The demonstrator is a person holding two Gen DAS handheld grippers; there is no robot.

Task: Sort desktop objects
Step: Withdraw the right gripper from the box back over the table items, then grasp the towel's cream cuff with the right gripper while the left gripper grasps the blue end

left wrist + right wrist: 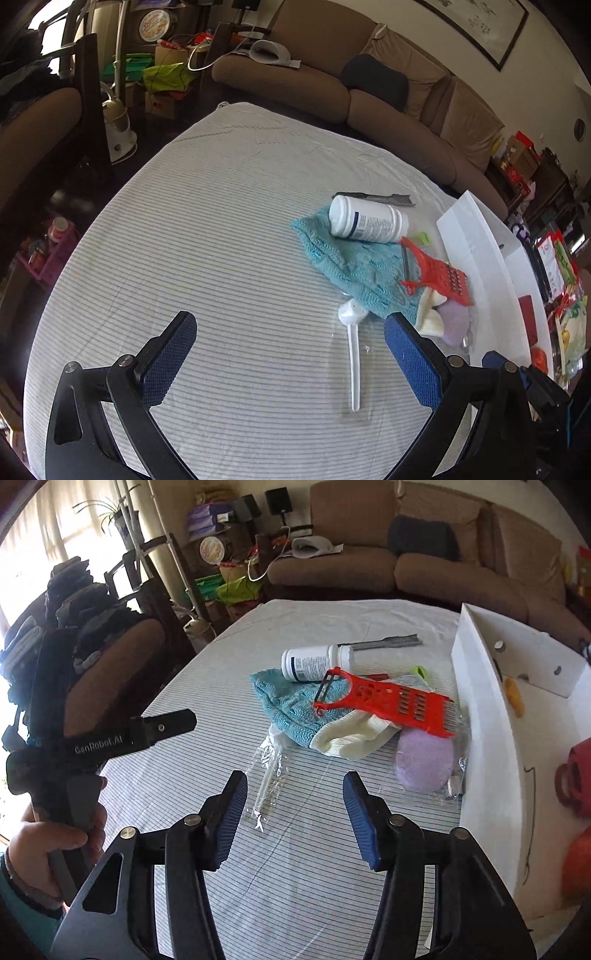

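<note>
Left gripper: we hold it wide, holding nothing.
Right gripper: wide, nothing held.
Grater: on the cloths.

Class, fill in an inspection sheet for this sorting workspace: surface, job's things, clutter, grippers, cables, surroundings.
Surface: striped tablecloth over the table.
Job's things: white plastic bottle lying on its side on a teal knitted cloth; red plastic grater resting on a cream sock; lilac pad; wrapped white plastic utensil; white sorting box.
Clutter: grey serrated strip.
Grippers: left gripper and right gripper open, empty.
Cables: white cable in the background.
Surroundings: brown sofa.
</note>
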